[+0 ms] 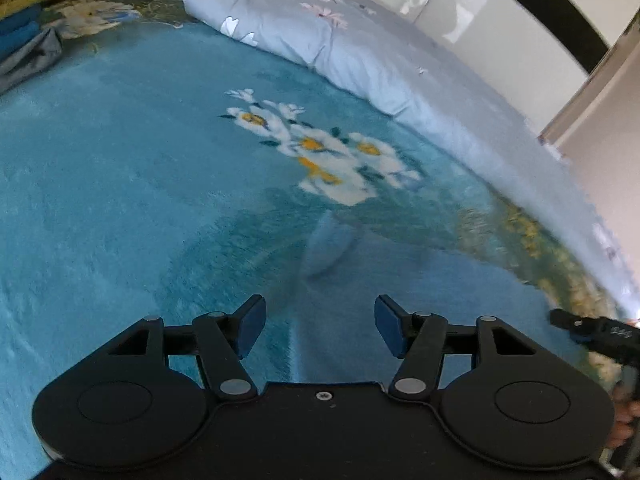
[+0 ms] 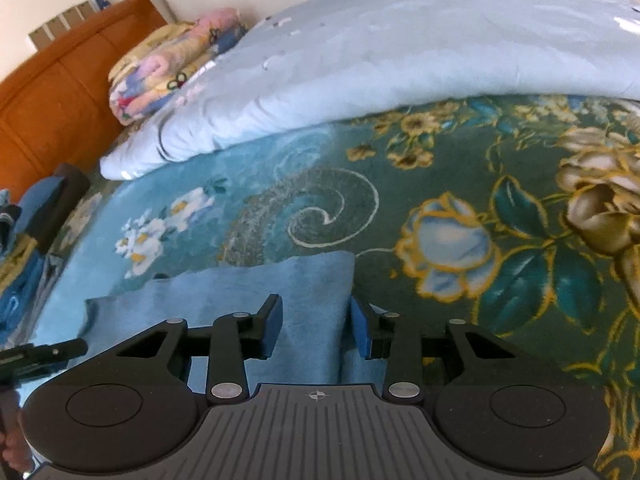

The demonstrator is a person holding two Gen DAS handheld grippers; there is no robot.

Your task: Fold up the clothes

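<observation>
Left gripper: jaws spread, nothing between the pads, only the blue garment lying below them. Right gripper: jaws parted more narrowly, also holding nothing; the garment runs under the gap, its right edge just inside the right pad. The garment, pale blue and soft, lies flat on the floral blanket covering the bed, near the front edge. In the right wrist view its far edge looks straight, with a corner showing at the upper right. Beyond it a light-blue duvet is bunched along the far side; a stack of folded items sits at the left. Risks, as judged: the garment's colour is close to the blanket's, so a pinch could take blanket pile along with the cloth. A re-grip with uneven hands would skew the fold. The left view is blurred, so edge position there is uncertain.
</observation>
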